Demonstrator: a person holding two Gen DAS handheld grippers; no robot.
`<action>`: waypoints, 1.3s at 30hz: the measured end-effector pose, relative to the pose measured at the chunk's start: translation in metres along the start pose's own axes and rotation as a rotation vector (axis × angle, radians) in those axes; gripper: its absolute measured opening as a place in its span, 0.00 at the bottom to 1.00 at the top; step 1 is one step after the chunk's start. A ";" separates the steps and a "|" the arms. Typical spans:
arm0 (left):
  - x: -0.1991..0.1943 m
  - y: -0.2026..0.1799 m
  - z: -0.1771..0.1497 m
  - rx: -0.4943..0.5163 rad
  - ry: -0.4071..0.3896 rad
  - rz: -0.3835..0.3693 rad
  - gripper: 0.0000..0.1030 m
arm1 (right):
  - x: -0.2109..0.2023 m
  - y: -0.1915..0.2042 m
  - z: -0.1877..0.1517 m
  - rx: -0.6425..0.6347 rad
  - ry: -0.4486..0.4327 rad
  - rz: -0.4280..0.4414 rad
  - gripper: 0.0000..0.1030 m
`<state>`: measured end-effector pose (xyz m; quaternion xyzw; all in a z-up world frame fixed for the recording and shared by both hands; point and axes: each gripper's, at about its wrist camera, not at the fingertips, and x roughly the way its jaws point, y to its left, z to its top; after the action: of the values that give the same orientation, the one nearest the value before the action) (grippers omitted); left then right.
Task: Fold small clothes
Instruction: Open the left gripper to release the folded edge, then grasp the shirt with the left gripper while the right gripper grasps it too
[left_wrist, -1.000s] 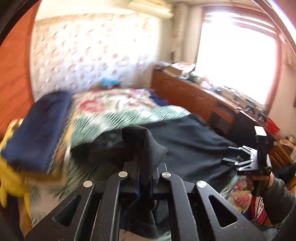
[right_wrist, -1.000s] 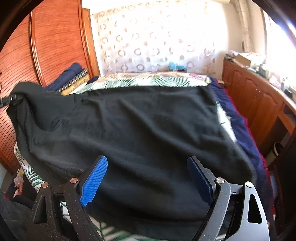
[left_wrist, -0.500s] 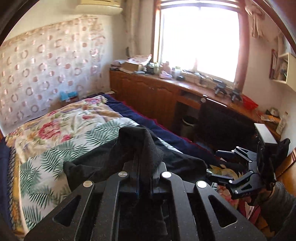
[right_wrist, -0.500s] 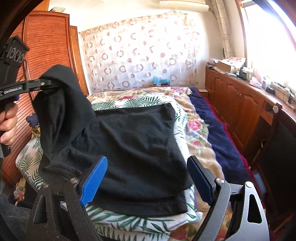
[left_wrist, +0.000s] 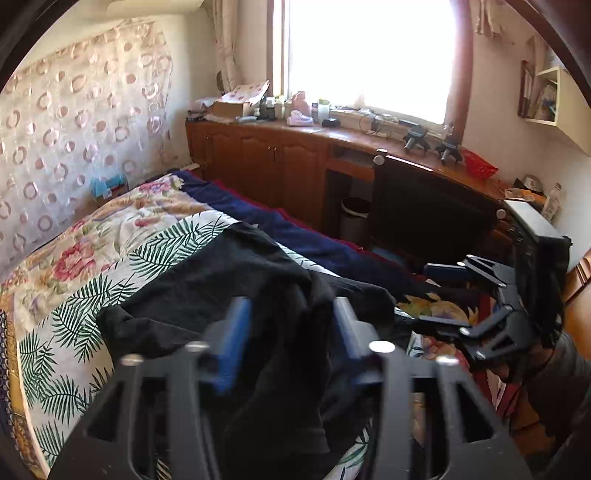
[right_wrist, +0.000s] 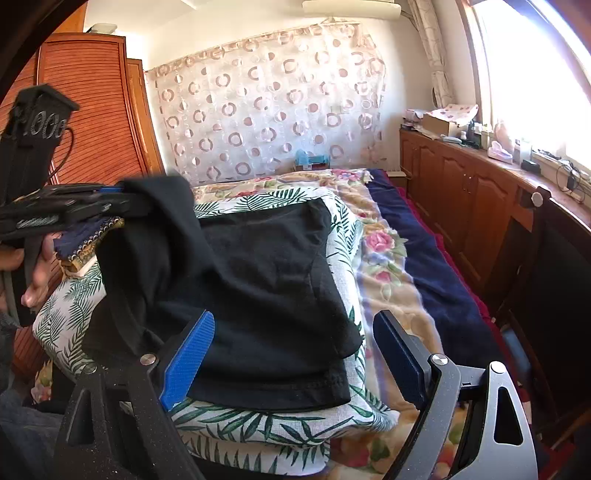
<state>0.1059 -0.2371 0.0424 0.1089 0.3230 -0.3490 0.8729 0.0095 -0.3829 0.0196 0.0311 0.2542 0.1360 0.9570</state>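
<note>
A black garment (right_wrist: 266, 280) lies folded over on the leaf-print bed cover (right_wrist: 343, 236). One edge of it drapes up between the fingers of my left gripper (left_wrist: 288, 332), whose blue pads (left_wrist: 232, 332) stand apart; the cloth hangs loosely there. That gripper also shows at the left in the right wrist view (right_wrist: 85, 206), with the cloth bunched at its tips. My right gripper (right_wrist: 291, 354) is open and empty, just in front of the garment's near hem. It also shows at the right in the left wrist view (left_wrist: 439, 295).
A floral quilt and a navy blanket (right_wrist: 417, 251) cover the right of the bed. A wooden cabinet run (left_wrist: 288, 162) with clutter stands under the window. A louvred wooden wardrobe (right_wrist: 92, 122) is at the left. A small bin (left_wrist: 354, 218) stands under the desk.
The left gripper carried the garment's edge across, folding it over to a smaller shape. Its jaws were shut on the cloth and now stand apart. The right gripper stayed open.
</note>
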 end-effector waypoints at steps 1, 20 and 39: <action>-0.005 0.000 -0.001 -0.002 -0.004 -0.003 0.67 | 0.001 0.002 0.001 -0.004 0.000 -0.005 0.86; -0.018 0.108 -0.076 -0.170 0.035 0.183 0.76 | 0.064 0.036 0.038 -0.107 0.057 0.064 0.86; 0.033 0.131 -0.098 -0.168 0.153 0.074 0.05 | 0.119 0.035 0.057 -0.116 0.181 0.107 0.86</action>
<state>0.1650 -0.1181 -0.0584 0.0735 0.4126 -0.2792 0.8639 0.1284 -0.3159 0.0163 -0.0234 0.3292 0.2035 0.9218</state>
